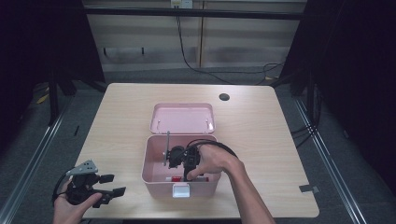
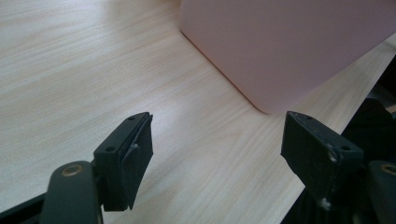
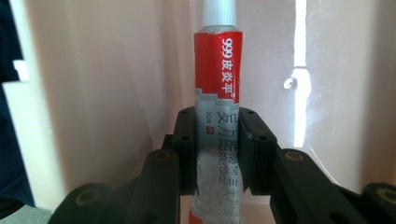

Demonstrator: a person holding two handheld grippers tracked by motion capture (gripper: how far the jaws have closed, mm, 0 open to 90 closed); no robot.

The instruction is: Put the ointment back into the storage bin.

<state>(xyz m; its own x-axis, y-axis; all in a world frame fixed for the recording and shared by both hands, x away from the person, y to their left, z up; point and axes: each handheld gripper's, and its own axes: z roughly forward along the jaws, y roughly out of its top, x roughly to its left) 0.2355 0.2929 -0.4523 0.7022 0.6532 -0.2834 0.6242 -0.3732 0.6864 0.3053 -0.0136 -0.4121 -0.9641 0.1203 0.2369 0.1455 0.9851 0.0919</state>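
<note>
Item: ointment tube (image 3: pixel 217 88), red and silver, inside pink box (image 1: pixel 154 179) at lower centre of frame. Right tongs (image 3: pixel 217 149) clamp its lower body, long axis running straight ahead between jaws. Left tongs (image 2: pixel 215 154) gape wide over table (image 2: pixel 70 70), lower left.

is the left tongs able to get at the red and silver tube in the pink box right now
Probably not. The left tongs sit open on the table outside the pink plastic box, whose wall stands between, and the right tongs already clamp the red and silver ointment tube inside.
</note>
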